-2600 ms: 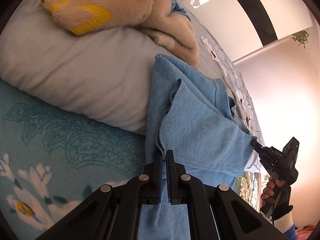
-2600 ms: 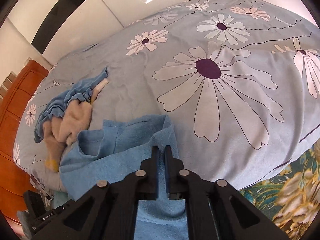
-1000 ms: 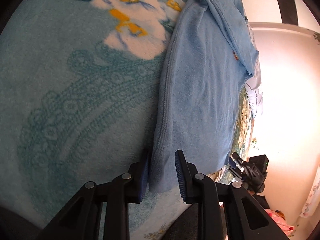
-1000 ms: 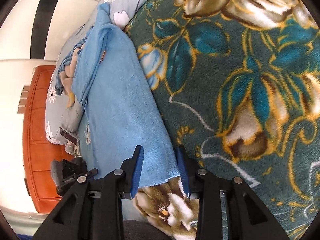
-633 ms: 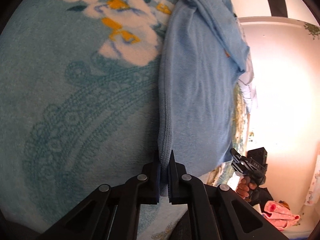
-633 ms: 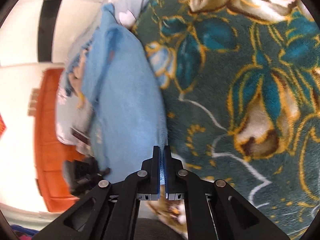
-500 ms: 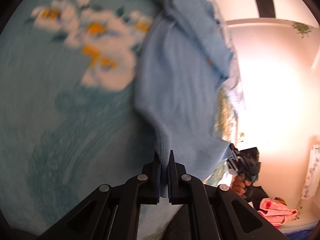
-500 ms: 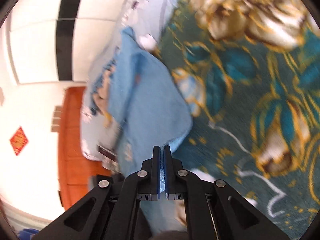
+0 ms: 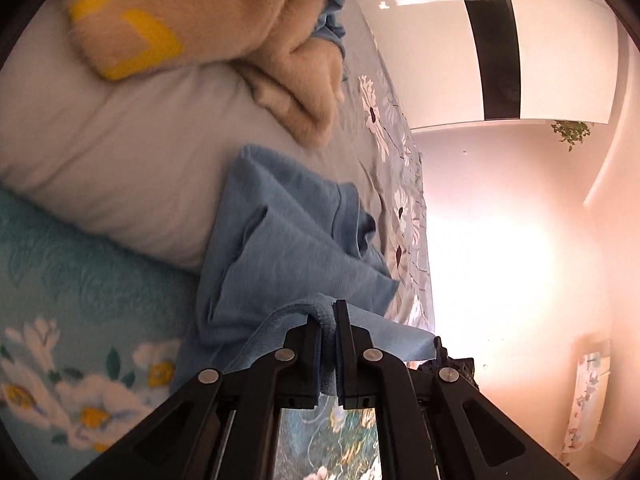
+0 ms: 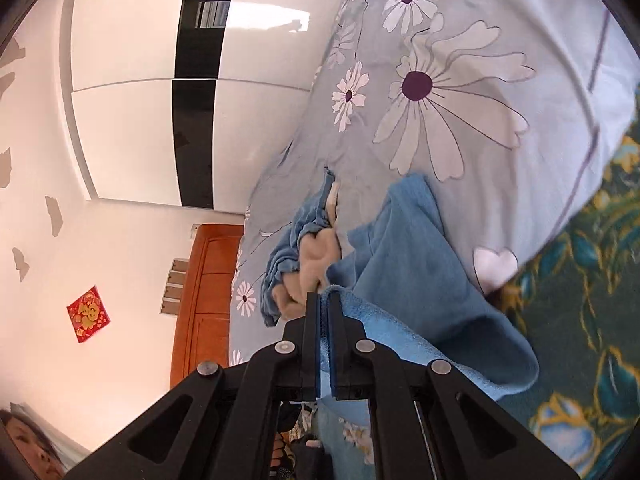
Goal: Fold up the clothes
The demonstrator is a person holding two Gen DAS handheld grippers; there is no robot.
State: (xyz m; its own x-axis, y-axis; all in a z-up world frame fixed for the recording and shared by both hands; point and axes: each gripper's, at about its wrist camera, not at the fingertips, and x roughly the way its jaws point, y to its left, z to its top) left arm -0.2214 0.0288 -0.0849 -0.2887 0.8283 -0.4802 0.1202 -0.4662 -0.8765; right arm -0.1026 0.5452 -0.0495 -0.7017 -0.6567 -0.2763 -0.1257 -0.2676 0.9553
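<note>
A light blue garment (image 9: pixel 288 240) lies on the bed, its upper part bunched against a grey pillow (image 9: pixel 120 152). My left gripper (image 9: pixel 328 312) is shut on the garment's lower hem, which is lifted and curls over toward the upper part. In the right wrist view the same blue garment (image 10: pixel 416 256) shows, and my right gripper (image 10: pixel 324 300) is shut on its other hem corner, also raised off the bed. The right gripper's body (image 9: pixel 452 364) peeks out under the lifted hem in the left wrist view.
A beige fleece garment with yellow marks (image 9: pixel 192 12) and a darker blue cloth (image 10: pixel 288 248) lie piled on the pillow. A grey daisy-print duvet (image 10: pixel 460 80) covers the bed, with a teal floral blanket (image 10: pixel 580 320) in front. An orange wooden headboard (image 10: pixel 204 304) and white wardrobe (image 10: pixel 136 80) stand behind.
Both grippers shut on the garment's lower hem as it lay flat on the blanket, then lifted it and carried it toward the pillow end, so the hem folds over the garment.
</note>
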